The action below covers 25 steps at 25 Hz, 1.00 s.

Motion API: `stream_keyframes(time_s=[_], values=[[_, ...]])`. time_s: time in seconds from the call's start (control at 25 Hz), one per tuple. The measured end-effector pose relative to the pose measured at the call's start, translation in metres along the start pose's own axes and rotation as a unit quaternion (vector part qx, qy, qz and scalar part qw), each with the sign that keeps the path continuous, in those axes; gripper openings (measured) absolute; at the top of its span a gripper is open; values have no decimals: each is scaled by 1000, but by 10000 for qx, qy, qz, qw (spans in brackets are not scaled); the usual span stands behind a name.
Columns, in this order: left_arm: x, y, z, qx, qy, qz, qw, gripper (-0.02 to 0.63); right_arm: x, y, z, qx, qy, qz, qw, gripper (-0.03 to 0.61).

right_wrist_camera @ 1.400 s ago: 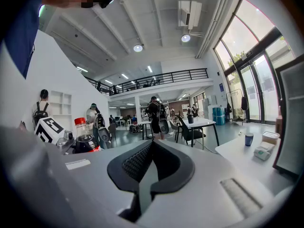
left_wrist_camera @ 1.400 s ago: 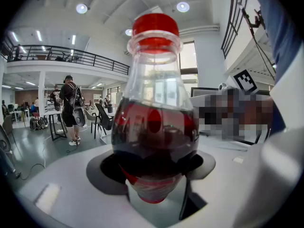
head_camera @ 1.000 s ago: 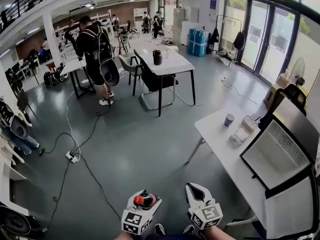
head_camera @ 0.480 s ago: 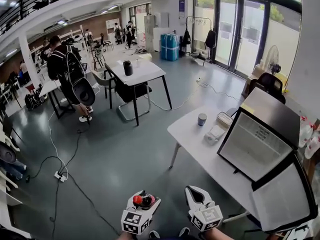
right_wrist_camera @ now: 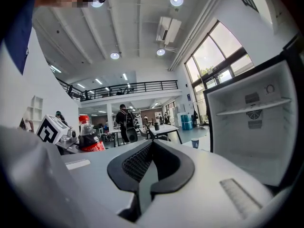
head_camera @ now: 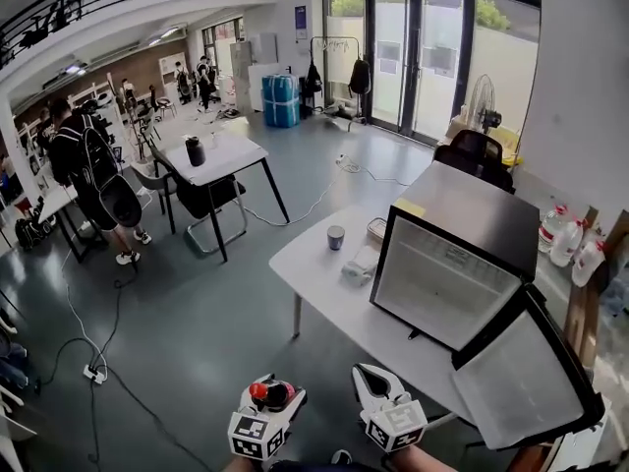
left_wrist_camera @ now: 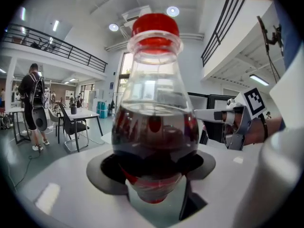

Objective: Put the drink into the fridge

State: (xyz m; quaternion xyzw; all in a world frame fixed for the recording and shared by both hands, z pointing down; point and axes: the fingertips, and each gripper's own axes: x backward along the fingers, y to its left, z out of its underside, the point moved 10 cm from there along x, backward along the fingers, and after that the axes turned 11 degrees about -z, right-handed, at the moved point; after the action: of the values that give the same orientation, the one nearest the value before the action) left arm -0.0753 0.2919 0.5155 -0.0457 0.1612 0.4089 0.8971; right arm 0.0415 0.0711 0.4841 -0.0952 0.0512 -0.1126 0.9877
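The drink is a clear bottle (left_wrist_camera: 153,127) of dark liquid with a red cap (head_camera: 258,391) and a red label. My left gripper (left_wrist_camera: 152,172) is shut on the bottle's body and holds it upright, low in the head view. The bottle (right_wrist_camera: 89,137) also shows at the left of the right gripper view. My right gripper (head_camera: 375,385) is beside it, shut with nothing between its pads (right_wrist_camera: 137,163). The small fridge (head_camera: 448,279) stands on the white table (head_camera: 314,285), ahead and to the right. Its door (head_camera: 521,380) hangs wide open, and the inside (right_wrist_camera: 254,122) is white with a shelf.
On the table left of the fridge are a blue cup (head_camera: 336,237), a small container (head_camera: 376,228) and a folded cloth (head_camera: 360,264). Further off stand another table with a chair (head_camera: 210,159) and a person with a backpack (head_camera: 86,175). Cables lie on the grey floor (head_camera: 93,367).
The view has swung right and moved in: the fridge and its table have come nearer and towards the middle. Both grippers keep their pose, and the bottle stays held.
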Motion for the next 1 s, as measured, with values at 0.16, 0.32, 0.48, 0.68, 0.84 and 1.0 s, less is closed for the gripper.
stream_keyframes(time_s=[0.16,0.32,0.48,0.68,0.84,1.0], values=[[-16,-29,-8,-55,-57,210,9997,316,21,-24,-1,-80,-87,246,9996,6],[-25,-47,-17,-219,-86,440,9988,316,32,-35,-6,-141,-193,413,9989,6],[-39,-56,-22,-290,-66,620,9976,316,42,-47,-4,-210,-190,594,9978,6],[-70,-67,-24,-360,55,983,9945,316,52,-66,2,-310,-162,1008,9943,6],[-101,-72,-26,-423,148,1327,9901,316,48,-82,5,-384,-124,1332,9903,6],[-134,-67,-36,-528,186,1587,9857,316,33,-97,-2,-381,-126,1571,9868,6]])
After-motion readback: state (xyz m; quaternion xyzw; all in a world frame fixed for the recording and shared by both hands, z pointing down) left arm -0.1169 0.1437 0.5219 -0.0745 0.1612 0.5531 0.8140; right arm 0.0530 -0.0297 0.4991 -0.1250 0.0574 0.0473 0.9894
